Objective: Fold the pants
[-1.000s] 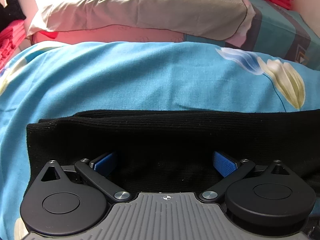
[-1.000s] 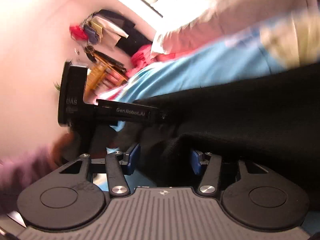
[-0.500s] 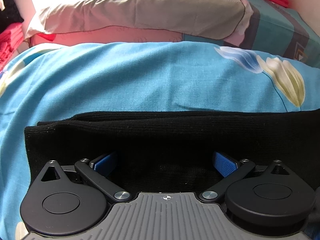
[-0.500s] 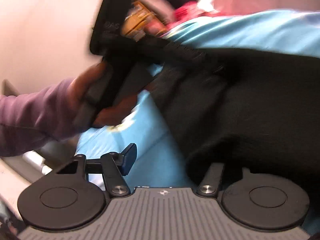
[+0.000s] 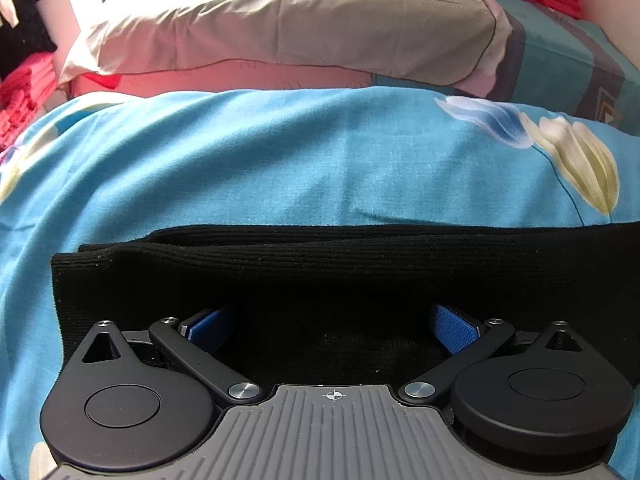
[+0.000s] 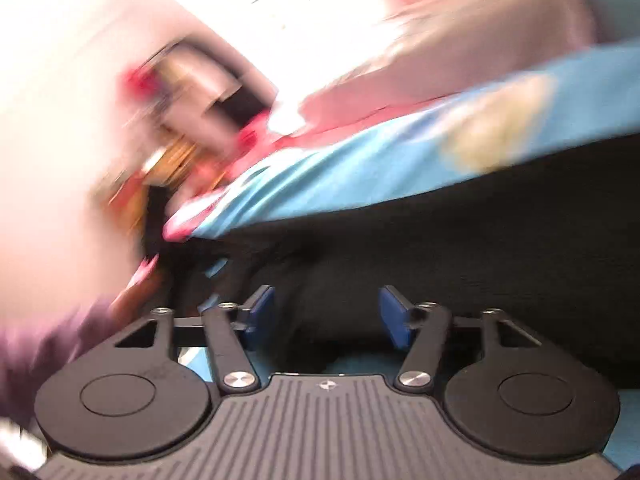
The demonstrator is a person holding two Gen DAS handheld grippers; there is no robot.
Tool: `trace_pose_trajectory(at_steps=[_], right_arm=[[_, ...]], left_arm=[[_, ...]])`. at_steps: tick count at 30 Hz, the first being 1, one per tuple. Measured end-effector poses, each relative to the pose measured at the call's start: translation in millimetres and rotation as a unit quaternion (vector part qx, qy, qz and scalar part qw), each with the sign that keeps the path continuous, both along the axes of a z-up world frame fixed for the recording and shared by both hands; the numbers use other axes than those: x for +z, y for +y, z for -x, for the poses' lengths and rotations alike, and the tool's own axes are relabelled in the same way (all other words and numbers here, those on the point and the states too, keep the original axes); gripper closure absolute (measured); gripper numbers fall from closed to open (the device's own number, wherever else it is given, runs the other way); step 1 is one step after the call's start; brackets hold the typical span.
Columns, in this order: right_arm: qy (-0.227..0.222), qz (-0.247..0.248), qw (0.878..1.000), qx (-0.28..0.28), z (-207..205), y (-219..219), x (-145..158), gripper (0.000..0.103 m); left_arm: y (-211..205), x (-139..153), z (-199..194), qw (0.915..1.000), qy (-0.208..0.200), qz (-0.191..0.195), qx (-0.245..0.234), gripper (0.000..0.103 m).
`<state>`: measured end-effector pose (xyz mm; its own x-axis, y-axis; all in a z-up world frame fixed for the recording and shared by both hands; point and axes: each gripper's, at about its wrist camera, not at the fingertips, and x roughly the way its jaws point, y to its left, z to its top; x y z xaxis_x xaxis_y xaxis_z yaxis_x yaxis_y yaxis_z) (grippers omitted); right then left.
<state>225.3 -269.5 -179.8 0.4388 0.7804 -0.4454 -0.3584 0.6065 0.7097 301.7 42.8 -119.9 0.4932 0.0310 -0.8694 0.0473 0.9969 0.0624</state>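
Pants: the black ribbed knit pants [image 5: 320,272] are lying in a long folded band across my bright blue flowered bedsheet [image 5: 280,160], layered edges showing at the left.
Left claw: my left gripper [image 5: 332,328] is resting over the near edge of the band, jaws spread wide, blue pads [image 5: 454,330] apart.
Right claw: my right gripper [image 6: 326,316] is standing open, dark cloth [image 6: 440,248] bunching between its blue pads; view blurred.
Far side: a beige pillow [image 5: 280,28] is sitting beyond the sheet.
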Motion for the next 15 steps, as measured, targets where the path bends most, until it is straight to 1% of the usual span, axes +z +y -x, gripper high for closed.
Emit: trace_pose_trajectory(at_steps=[1, 2, 3, 4, 5, 6, 7, 9, 11, 13, 14, 15], right_arm=[[0.001, 0.007, 1.0, -0.007, -6, -10, -8, 0.083], [0.006, 0.016, 0.999, -0.029, -10, -22, -14, 0.103], [0.02, 0.012, 0.997, -0.075, -17, -44, -18, 0.103], [0.025, -0.021, 0.992, -0.12, -24, -71, -21, 0.103], [0.021, -0.027, 0.985, -0.167, -23, -94, -20, 0.103], [0.011, -0.009, 0.976, -0.216, -22, -118, -18, 0.103], [0.004, -0.001, 0.968, -0.249, -23, -143, -17, 0.103], [0.009, -0.027, 0.952, -0.304, -22, -196, -20, 0.103], [0.001, -0.023, 0.935, -0.355, -21, -249, -16, 0.103], [0.003, 0.015, 0.908, -0.418, -19, -286, -13, 0.103], [0.006, 0.021, 0.893, -0.449, -16, -295, -9, 0.099], [0.013, 0.03, 0.877, -0.479, -11, -300, -1, 0.09]], left_arm=[[0, 0, 0, 1.0, 0.0, 0.0, 0.0, 0.0], [0, 0, 0, 1.0, 0.0, 0.001, 0.001, 0.0], [0, 0, 0, 1.0, 0.001, 0.0, 0.0, 0.0], [0, 0, 0, 1.0, 0.001, -0.001, -0.002, 0.0], [0, 0, 0, 1.0, 0.001, -0.001, -0.002, 0.0], [0, 0, 1, 1.0, -0.001, -0.001, -0.002, 0.0], [0, 0, 1, 1.0, -0.002, -0.001, -0.002, 0.0], [-1, -1, 1, 1.0, -0.003, -0.003, -0.001, 0.0], [-1, -1, 1, 1.0, -0.002, -0.003, 0.001, 0.0], [-1, -1, 1, 1.0, -0.001, -0.004, 0.001, 0.0], [-2, -1, 1, 1.0, -0.001, -0.005, 0.001, 0.0], [-2, -1, 1, 1.0, 0.0, -0.006, 0.002, 0.0]])
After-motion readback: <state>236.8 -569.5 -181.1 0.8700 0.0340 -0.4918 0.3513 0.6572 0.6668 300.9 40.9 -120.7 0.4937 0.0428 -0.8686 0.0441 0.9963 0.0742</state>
